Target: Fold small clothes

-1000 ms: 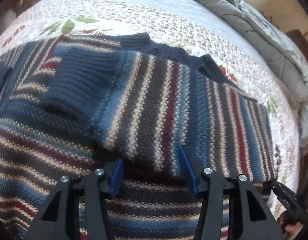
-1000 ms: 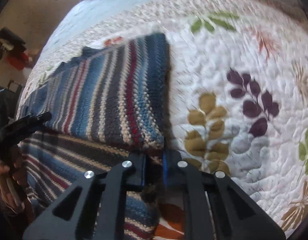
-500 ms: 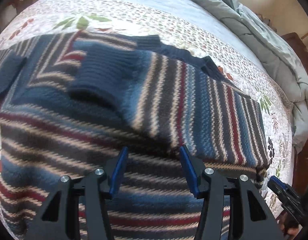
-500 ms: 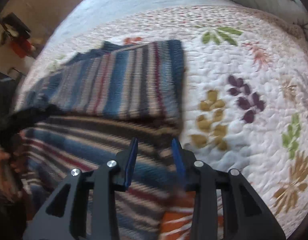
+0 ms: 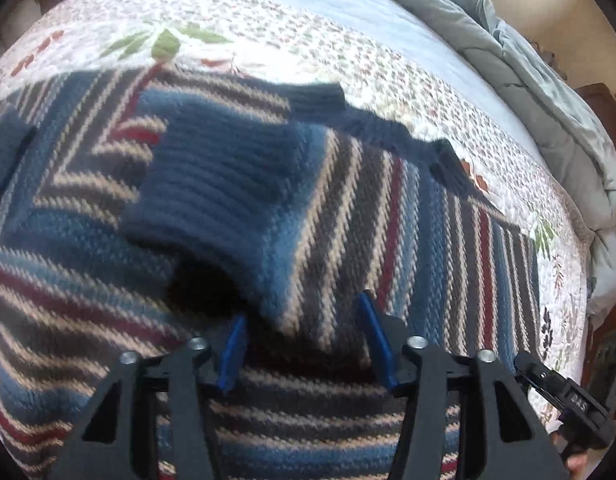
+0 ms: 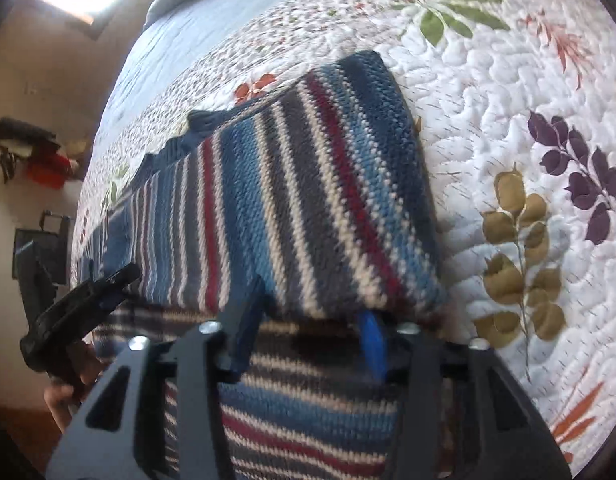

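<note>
Bed, white floral quilted bedspread (image 6: 508, 92): striped blue, grey, red and cream knitted sweater (image 5: 348, 216) lies flat, sleeve folded across; body folds remain. Left hand-held gripper (image 5: 303, 344) closing on sleeve edge. Right hand-held gripper (image 6: 308, 336) closing on folded edge.

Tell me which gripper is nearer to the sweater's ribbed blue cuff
Left. The left gripper sits just below the ribbed blue cuff, jaws closing around the folded sleeve's edge. The right gripper works the sweater's far folded corner, beside the floral quilt.
</note>
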Motion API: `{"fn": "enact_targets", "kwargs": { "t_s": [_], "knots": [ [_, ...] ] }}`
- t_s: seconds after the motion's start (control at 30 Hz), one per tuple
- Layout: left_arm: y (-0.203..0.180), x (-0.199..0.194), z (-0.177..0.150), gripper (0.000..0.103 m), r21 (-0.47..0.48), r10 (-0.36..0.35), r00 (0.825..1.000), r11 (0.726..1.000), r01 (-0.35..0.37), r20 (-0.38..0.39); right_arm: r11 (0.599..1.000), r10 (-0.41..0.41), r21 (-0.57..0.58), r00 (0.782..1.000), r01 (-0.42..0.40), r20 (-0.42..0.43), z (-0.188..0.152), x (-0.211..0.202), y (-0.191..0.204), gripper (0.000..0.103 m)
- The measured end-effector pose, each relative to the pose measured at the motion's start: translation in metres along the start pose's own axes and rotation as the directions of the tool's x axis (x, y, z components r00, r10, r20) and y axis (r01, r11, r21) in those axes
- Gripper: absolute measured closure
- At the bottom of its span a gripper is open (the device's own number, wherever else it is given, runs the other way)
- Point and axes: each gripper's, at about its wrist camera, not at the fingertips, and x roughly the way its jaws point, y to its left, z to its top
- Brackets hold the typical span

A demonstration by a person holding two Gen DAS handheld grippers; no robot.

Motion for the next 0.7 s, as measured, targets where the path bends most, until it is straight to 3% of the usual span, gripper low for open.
{"fn": "enact_targets", "kwargs": {
  "t_s": [0.1,0.17,0.37,0.47,0.5,0.6,0.7],
  "knots": [
    [0.003,0.0,0.001,0.074,0.015,0.001,1.0,1.0,-0.001,-0.001,1.0,0.024,-0.013,1.0,-0.024,0.011,-0.002,-0.005,0.0,0.093],
    [0.006,0.0,-0.001,0.076,0.027,0.008,1.0,1.0,-0.008,0.002,0.999,0.009,-0.032,0.999,-0.007,0.037,-0.006,-0.012,-0.003,0.093],
    [0.008,0.006,-0.004,0.074,0.04,0.02,1.0,0.999,-0.02,-0.006,0.997,-0.064,-0.039,0.998,0.064,-0.001,-0.012,0.007,-0.007,0.091],
    [0.009,-0.012,-0.007,0.069,0.056,0.031,0.999,0.998,-0.032,0.011,0.993,-0.086,-0.08,0.996,0.087,0.013,-0.016,-0.007,0.006,0.079],
    [0.01,-0.019,-0.009,0.062,0.059,0.034,0.999,0.998,-0.035,0.02,0.989,-0.11,-0.102,0.994,0.111,0.017,-0.02,-0.011,0.013,0.077],
    [0.025,-0.049,-0.017,0.053,0.072,0.031,0.997,0.997,-0.036,0.068,0.975,-0.146,-0.162,0.989,0.149,0.036,-0.034,-0.023,0.031,0.077],
    [0.053,-0.075,-0.021,0.046,0.069,0.058,0.992,0.995,-0.066,0.112,0.972,-0.105,-0.21,0.994,0.107,0.018,-0.045,-0.025,0.049,0.077]
  ]
}}
